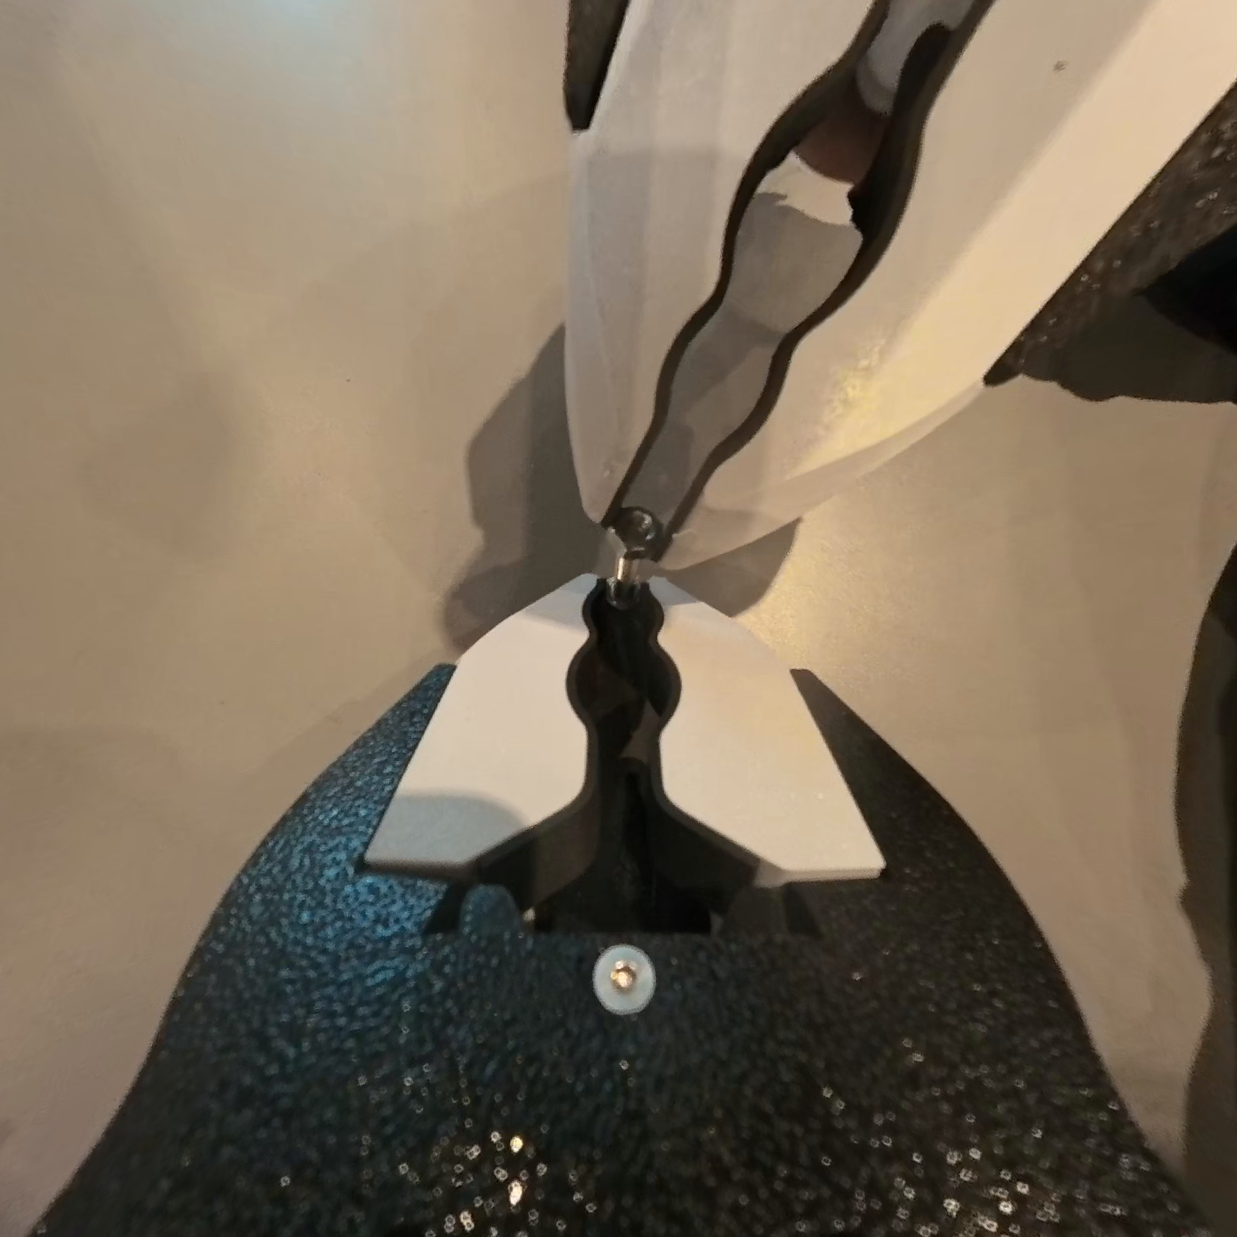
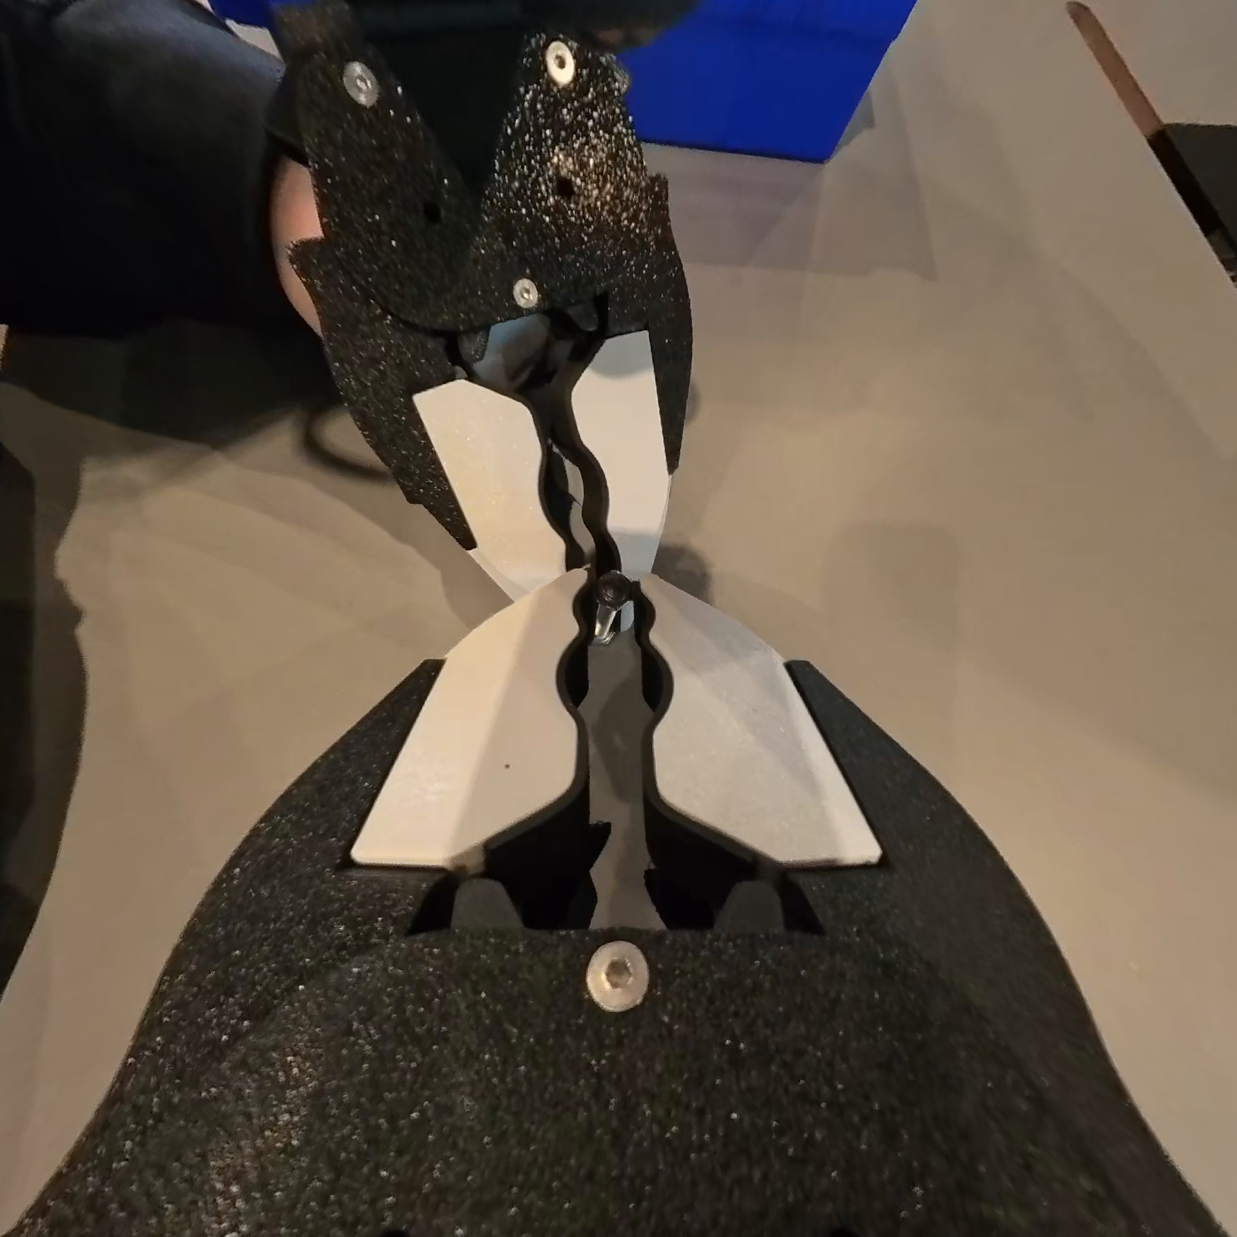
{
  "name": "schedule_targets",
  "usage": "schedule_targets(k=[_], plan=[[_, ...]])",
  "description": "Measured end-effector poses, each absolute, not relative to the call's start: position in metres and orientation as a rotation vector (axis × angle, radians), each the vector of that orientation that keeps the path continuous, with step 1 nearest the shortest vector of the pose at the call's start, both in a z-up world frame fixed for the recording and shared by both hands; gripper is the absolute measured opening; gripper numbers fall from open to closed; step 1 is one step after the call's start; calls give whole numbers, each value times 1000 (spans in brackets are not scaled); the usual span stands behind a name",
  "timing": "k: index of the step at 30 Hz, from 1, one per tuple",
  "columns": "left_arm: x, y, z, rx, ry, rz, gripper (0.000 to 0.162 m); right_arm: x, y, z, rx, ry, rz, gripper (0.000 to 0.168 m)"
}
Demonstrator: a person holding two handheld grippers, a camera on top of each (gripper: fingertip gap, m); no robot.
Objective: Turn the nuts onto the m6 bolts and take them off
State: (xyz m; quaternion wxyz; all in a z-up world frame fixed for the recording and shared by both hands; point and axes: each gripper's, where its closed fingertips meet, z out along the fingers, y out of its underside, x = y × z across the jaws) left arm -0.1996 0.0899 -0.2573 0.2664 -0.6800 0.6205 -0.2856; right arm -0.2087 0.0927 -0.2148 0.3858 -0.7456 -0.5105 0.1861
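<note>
A small bolt with a black socket head point(image 1: 636, 519) is held between both grippers above the beige table point(image 1: 201, 335). My right gripper point(image 2: 612, 589) is shut on the bolt head point(image 2: 612, 590); it enters the left wrist view point(image 1: 639, 529) from the top. A short silver section point(image 1: 627, 565) of the bolt shows between the two pairs of tips, and also in the right wrist view point(image 2: 604, 626). My left gripper point(image 1: 622, 592) is shut on the dark nut end just below it. In the right wrist view the left gripper point(image 2: 592, 565) comes in from the top, its tips partly hidden.
A person's dark sleeve point(image 2: 134, 167) holds the left gripper. A blue object point(image 2: 770, 80) lies at the far side of the table point(image 2: 937, 468), and a dark block point(image 2: 1198, 167) sits at the right edge. A thin black loop point(image 2: 335, 445) lies on the table. About 4 centimeters separates my left fingertips from my right.
</note>
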Motion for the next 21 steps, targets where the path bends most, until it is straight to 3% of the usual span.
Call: schedule_targets(k=[21], plan=[[-199,90,-257,-1834,1678,-763,9,-204,92,-220,-1952,-1331,418,10]])
